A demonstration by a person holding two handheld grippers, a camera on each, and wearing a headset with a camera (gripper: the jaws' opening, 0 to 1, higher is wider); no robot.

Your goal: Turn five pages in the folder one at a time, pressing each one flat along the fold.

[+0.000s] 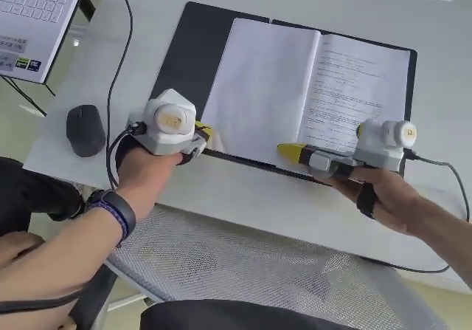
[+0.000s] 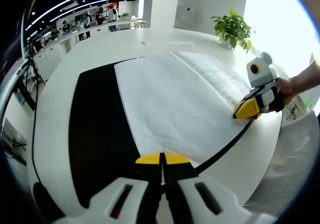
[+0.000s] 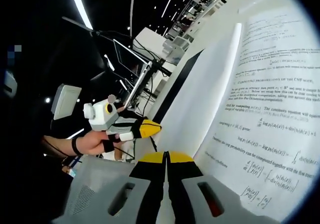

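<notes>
I saw folder (image 1: pixel 184 57) open on counter (image 1: pixel 243 197), blank page (image 1: pixel 258 86) on left, printed page (image 1: pixel 361 86) on right. My left hand-held gripper (image 1: pixel 202 132) had jaws closed, empty, tips at blank page's near corner. My right hand-held gripper (image 1: pixel 292 151) was likewise closed, empty, tips at folder's near edge by fold. Mouse (image 1: pixel 85 129), laptop (image 1: pixel 33 12) lay farther left.

Printed page (image 3: pixel 272 98): heading fragment "COMPUTING PROBABILITIES" and formulas beginning "log p"; remaining lines too small to read.
</notes>
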